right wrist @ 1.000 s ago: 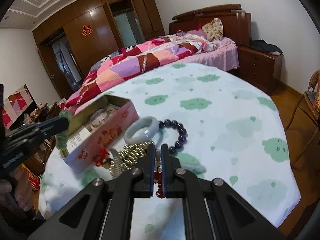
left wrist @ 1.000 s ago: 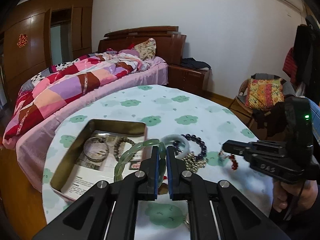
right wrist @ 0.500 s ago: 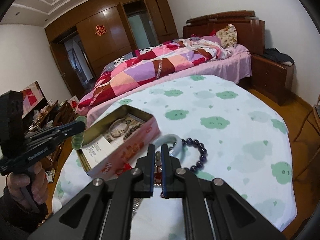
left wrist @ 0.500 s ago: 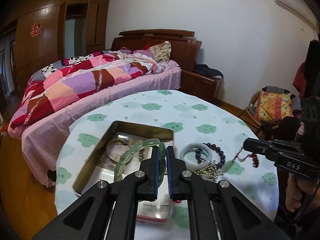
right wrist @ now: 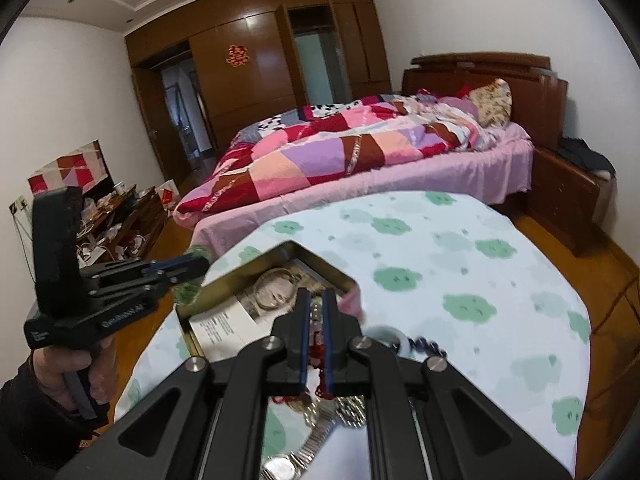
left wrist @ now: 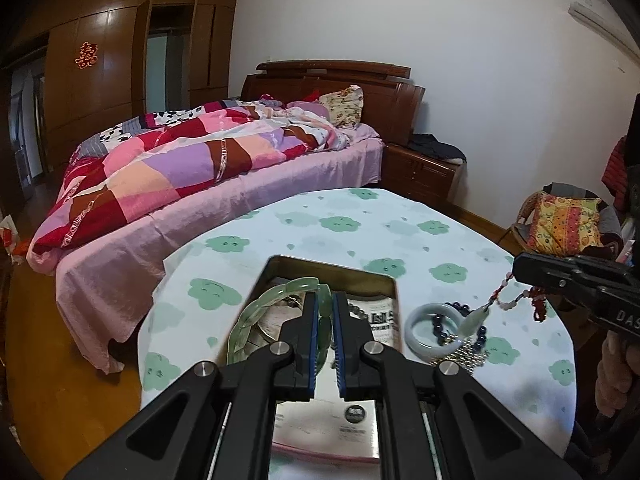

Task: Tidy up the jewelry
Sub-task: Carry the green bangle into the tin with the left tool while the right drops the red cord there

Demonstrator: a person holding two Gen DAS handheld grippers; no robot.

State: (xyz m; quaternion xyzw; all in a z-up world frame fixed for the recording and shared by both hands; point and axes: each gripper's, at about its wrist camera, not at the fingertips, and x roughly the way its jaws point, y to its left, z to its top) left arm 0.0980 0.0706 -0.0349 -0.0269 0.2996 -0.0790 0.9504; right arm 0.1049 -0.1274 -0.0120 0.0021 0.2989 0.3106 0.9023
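My left gripper (left wrist: 325, 300) is shut on a green jade bangle (left wrist: 256, 312) and holds it above the open tin box (left wrist: 332, 270), which has a bracelet and papers inside. My right gripper (right wrist: 316, 300) is shut on a red beaded necklace (right wrist: 318, 344) with a pale jade pendant (left wrist: 474, 320), which dangles in the air right of the box. The box also shows in the right wrist view (right wrist: 320, 258), as does the left gripper (right wrist: 192, 266). A white jade bangle (left wrist: 426, 330), a dark bead bracelet (left wrist: 460, 320) and a metal watch (right wrist: 320, 436) lie on the table.
The round table has a white cloth with green clouds (left wrist: 400, 224). A bed with a patchwork quilt (left wrist: 192, 160) stands behind it. A nightstand (left wrist: 424, 168) and a chair with a cushion (left wrist: 564, 220) stand at the right. A cluttered low table (right wrist: 120, 216) stands at the far left.
Both grippers have risen and pulled back from the table. The left one carried the green bangle over the tin box. The right one lifted the red necklace off the table.
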